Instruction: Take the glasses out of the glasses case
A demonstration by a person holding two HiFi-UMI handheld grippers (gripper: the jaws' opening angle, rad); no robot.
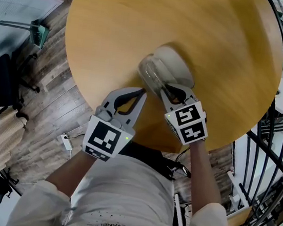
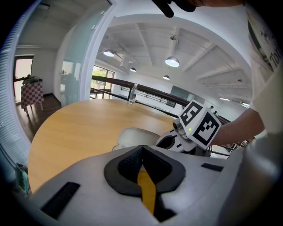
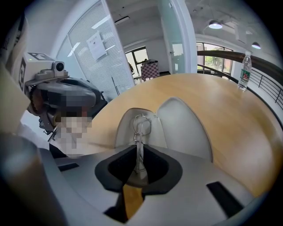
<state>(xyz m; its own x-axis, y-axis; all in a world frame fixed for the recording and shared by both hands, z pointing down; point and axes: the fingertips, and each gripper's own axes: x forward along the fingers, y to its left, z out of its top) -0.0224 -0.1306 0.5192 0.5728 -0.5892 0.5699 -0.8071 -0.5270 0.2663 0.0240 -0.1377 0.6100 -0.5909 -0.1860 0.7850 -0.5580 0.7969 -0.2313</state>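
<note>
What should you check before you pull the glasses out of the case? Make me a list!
1. Glasses case open: ok, it lies open.
2. Right gripper grips glasses: ok, jaws shut on the thin frame.
3. Glasses free of the case: not ok, they sit over its tray.
4. Left gripper steadies the case: not ok, jaws together on nothing, beside it.
5. Room on table for the glasses: ok, bare wood around.
</note>
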